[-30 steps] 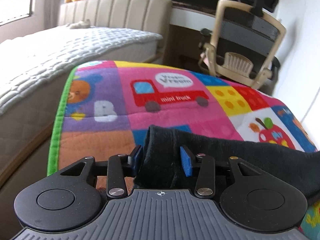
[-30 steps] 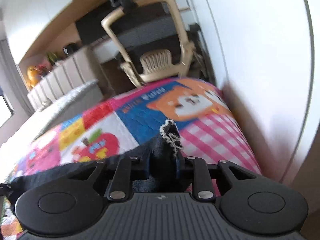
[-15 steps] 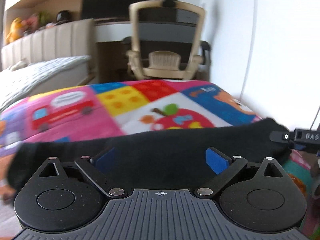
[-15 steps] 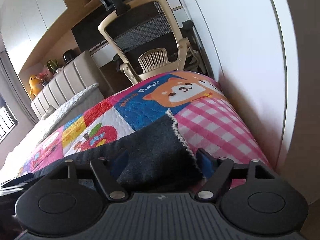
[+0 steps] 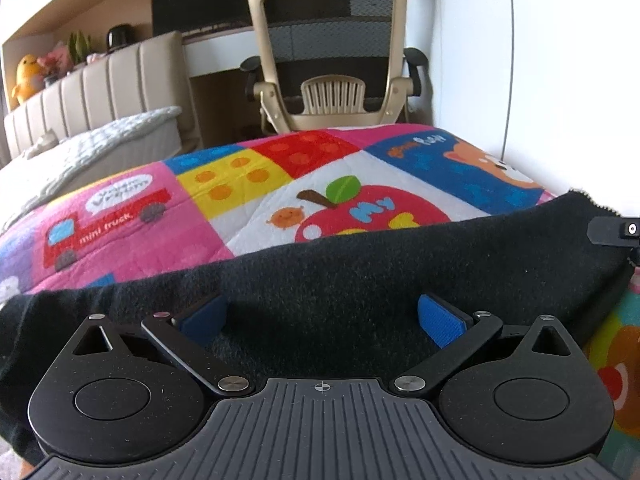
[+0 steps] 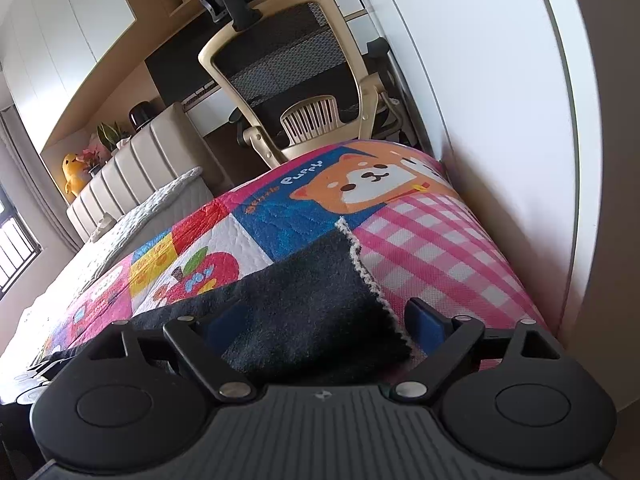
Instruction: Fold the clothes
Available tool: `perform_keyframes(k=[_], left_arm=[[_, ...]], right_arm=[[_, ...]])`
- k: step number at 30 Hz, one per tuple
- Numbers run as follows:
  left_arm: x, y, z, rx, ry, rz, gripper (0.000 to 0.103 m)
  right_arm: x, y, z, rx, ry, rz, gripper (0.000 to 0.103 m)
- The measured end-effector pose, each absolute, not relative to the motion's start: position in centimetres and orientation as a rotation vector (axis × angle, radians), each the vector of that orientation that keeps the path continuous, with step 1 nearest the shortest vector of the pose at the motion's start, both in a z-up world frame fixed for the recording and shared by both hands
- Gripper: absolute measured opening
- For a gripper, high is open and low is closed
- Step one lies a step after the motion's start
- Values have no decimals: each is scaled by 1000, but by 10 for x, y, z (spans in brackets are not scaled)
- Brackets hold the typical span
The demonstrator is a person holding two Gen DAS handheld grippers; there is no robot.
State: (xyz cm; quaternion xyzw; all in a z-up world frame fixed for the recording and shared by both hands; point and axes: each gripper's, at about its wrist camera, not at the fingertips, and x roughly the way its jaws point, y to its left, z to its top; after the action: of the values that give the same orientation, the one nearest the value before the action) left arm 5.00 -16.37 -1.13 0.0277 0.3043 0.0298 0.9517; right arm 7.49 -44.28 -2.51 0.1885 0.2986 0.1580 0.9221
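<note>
A black cloth lies across the lower frame on a patchwork quilt. The left gripper stands wide apart over it; the right gripper, jaws opening, straddles its white-stitched corner without pressing it.

The black garment runs out of the left wrist view at its left side, and the gripper body covers its near part. Only a small piece of the right gripper shows at the right edge.
</note>
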Motion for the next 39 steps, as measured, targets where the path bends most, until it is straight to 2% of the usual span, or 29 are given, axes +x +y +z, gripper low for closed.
perform_keyframes(k=[20,39], left_arm=[[51,-165,-12,55,618,61,103],[51,-165,-12,55,618,61,103]], right_arm=[[76,-441,-26,384,618,340,98],[75,-443,-26,406,612,344,101]])
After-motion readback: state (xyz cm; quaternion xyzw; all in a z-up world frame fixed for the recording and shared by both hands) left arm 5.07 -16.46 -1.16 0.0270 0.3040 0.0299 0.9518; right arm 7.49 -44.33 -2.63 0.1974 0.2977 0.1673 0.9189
